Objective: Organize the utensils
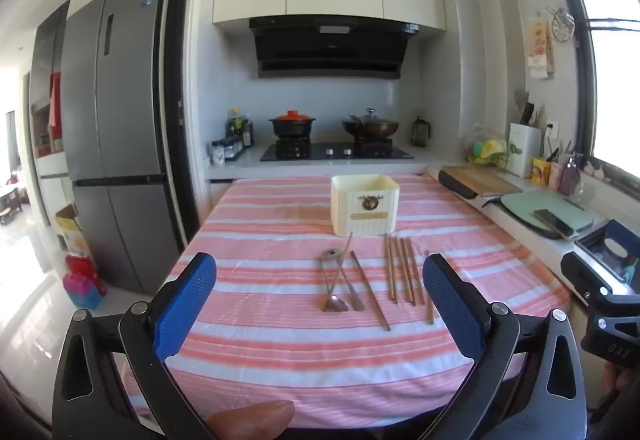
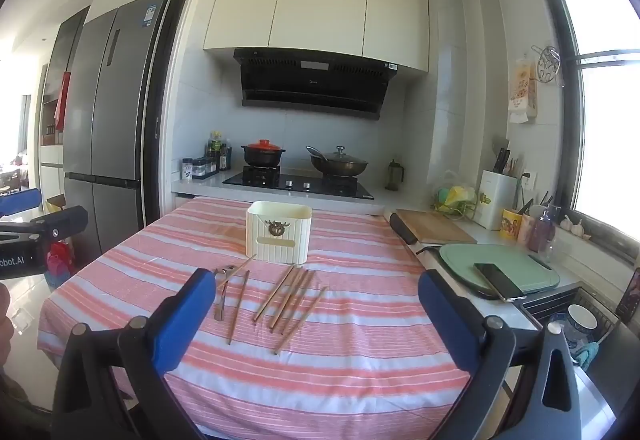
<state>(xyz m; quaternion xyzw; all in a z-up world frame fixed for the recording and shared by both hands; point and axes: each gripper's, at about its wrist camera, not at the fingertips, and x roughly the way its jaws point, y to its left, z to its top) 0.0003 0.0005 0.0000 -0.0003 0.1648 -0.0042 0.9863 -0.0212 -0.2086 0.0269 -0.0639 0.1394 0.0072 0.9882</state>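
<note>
While held above the near edge of the striped tablecloth (image 1: 248, 240), left gripper (image 1: 320, 304) with blue pads spread wide, nothing between them, aimed slightly downward at the utensils; fingertip of the holding hand (image 1: 256, 416) visible at the bottom edge

Right gripper (image 2: 316, 314) likewise wide apart and empty, hovering over the near part of the same cloth (image 2: 360, 360), also tipped a little downward; part of its black body seen at the right edge of the left view

Lying loose on the cloth, in front of the cream utensil holder (image 1: 365, 204), 2 groups:
- metal spoons (image 1: 338, 280) crossed over one another with a long chopstick (image 1: 370, 290) just beside them on the right, partly hidden behind the left pad in the right view
- wooden chopsticks (image 1: 404, 272), about 5 or 6, roughly parallel, one lying slightly apart near the right pad; same bundle fanned out centre in the right view (image 2: 288, 300)

Holder upright, open at the top, toward the far side of the table, apart from both grippers, with a deer-head emblem on its front (image 2: 278, 230); inside not visible

Beyond the table: stove (image 1: 336, 152) with a red-lidded pot and a wok, grey fridge (image 1: 116, 120) to the left, counter at right carrying a wooden board (image 2: 432, 226), a green mat (image 2: 500, 260) and a phone (image 2: 500, 282) on it
</note>
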